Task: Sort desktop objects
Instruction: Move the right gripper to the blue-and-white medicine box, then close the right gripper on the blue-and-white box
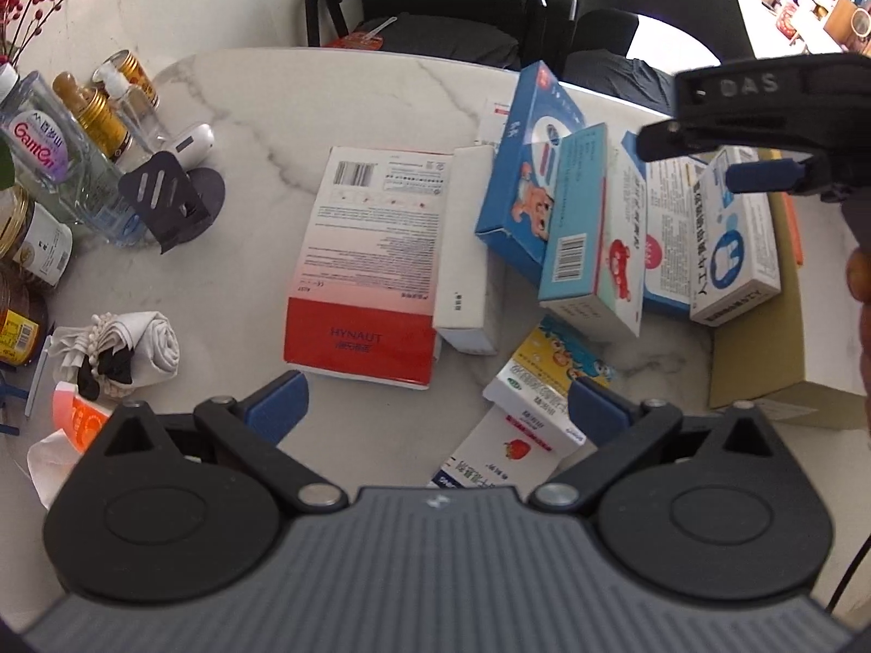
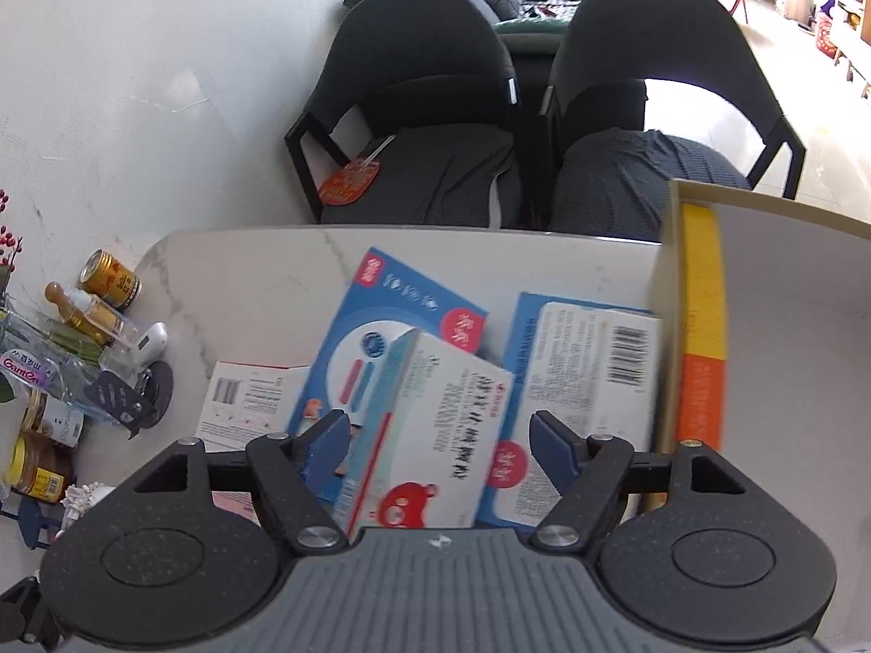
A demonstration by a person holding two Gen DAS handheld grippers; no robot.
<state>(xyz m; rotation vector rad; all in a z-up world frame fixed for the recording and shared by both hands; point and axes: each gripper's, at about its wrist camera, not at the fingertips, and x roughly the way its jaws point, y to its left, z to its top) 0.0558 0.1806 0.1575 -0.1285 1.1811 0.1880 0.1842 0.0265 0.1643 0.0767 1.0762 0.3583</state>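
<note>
Across the marble table [image 1: 261, 109] my two grippers hang above a heap of medicine boxes. Behind the table's far edge stand two black chairs [image 2: 430, 109], the biggest things in sight. At the right a cardboard box [image 2: 773, 326] sits on the table with a yellow-and-orange strip along its inner left wall.

Among the medicine boxes, the large red-and-white HYNAUT box [image 1: 365, 266] lies flat near the middle, a narrow white box [image 1: 462, 250] just beside its right edge. A big blue box with a bear [image 1: 522, 185] leans tilted behind a teal-and-white box with a red crab [image 2: 430, 430]. Right of these lie a blue-bordered white box with a barcode [image 2: 577, 397] and a white box with a tooth picture [image 1: 735, 239]. Nearest me is a yellow-and-white box with a strawberry [image 1: 522, 408]. That makes seven I can count.

My left gripper [image 1: 435, 408] is spread wide and empty, over the strawberry box. My right gripper [image 2: 441, 446] is likewise wide apart, holding nothing, its fingers either side of the crab box without touching it.

At the table's left edge crowd bottles and jars: a clear water bottle [image 1: 60, 163], two gold-capped bottles [image 1: 98, 114], a black phone stand [image 1: 169, 196] and a rolled white cloth [image 1: 152, 343].
</note>
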